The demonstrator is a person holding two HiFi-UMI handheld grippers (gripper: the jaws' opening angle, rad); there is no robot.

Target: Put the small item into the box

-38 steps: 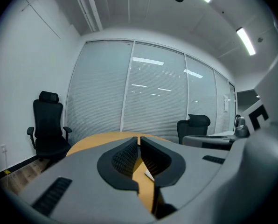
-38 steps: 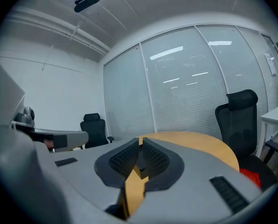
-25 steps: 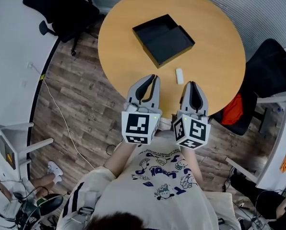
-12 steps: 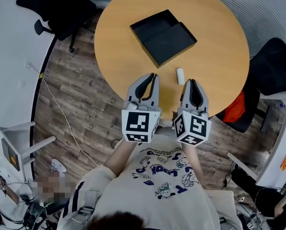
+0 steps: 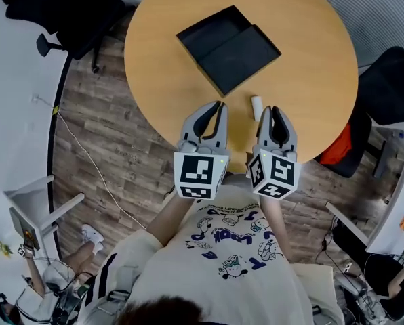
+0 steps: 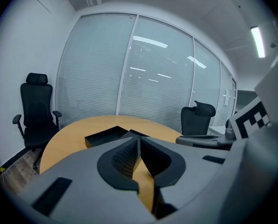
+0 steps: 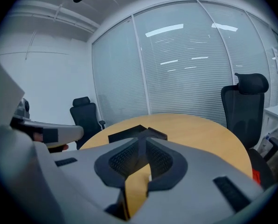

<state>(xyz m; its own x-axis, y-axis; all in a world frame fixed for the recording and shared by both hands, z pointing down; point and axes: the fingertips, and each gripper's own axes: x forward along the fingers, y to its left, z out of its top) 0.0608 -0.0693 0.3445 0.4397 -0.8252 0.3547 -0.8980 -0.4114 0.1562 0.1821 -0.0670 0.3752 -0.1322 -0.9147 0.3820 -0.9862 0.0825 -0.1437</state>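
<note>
An open black box (image 5: 226, 49) lies with its lid beside it on the far half of the round wooden table (image 5: 310, 53). The small white item (image 5: 256, 107) lies on the table nearer to me, between the box and my right gripper (image 5: 275, 109). That gripper hovers shut and empty just right of the item. My left gripper (image 5: 220, 104) is level with it at the left, also shut on nothing. The box (image 6: 106, 135) shows beyond the closed tips in the left gripper view, and the box (image 7: 134, 133) likewise in the right gripper view. There, a sliver of the white item (image 7: 149, 177) peeks out below the jaws.
Black office chairs stand round the table: one (image 5: 59, 12) at the far left, another (image 5: 392, 87) at the right with something red (image 5: 334, 147) by it. A white cable (image 5: 87, 161) runs over the wooden floor. Both grippers hang over the table's near edge.
The head view has drifted a little, so the table sits slightly differently in frame. Both grippers stay shut and in nearly the same place; the box and the item have not moved.
</note>
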